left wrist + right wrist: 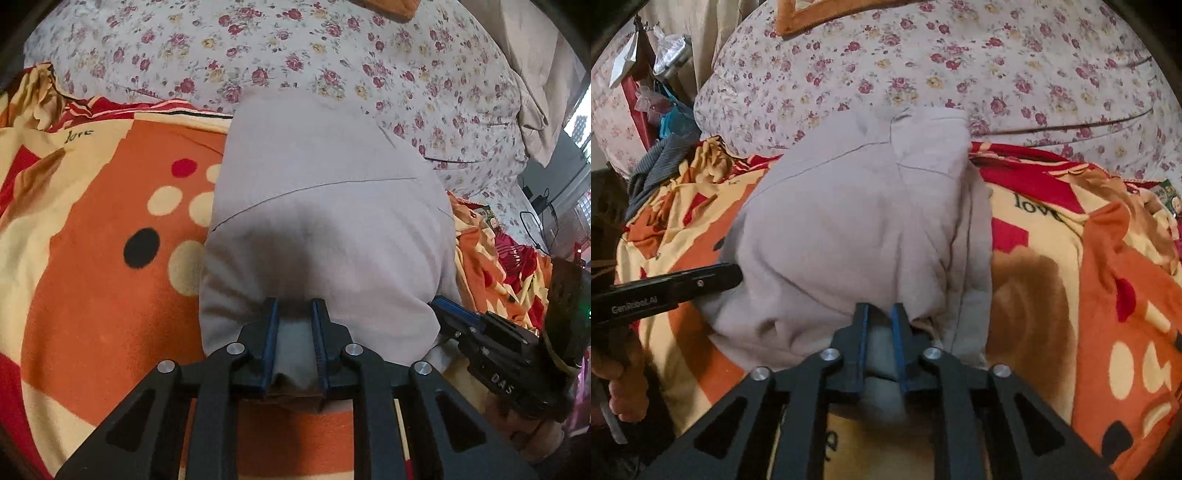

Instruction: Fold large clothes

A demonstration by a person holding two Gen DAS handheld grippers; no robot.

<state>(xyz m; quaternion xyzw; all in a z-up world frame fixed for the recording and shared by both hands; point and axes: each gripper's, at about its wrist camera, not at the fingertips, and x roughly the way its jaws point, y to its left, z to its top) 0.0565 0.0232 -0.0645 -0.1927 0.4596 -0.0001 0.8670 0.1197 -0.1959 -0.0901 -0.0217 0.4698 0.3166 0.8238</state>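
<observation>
Pale grey garment, soft fleece-like cloth with stitched seams, is bunched at frame centre on a plush orange, red and cream blanket. Its near edge is clamped by left hand-held gripper and right hand-held gripper. Floral quilt is seen above.

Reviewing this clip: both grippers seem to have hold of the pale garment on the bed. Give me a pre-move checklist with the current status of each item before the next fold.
1. Left gripper has cloth between its jaws: ok, grey garment is pinched at its near edge.
2. Right gripper has cloth between its jaws: ok, same near edge.
3. Both grips on the same edge, side by side: ok, each gripper shows in the other's view.
4. Garment lies free of other clothes: ok, it rests on the orange blanket, its far end against the floral quilt.
5. How many layers each grip holds: cannot tell.
6. Far end lies flat: not ok, it looks bunched.
</observation>
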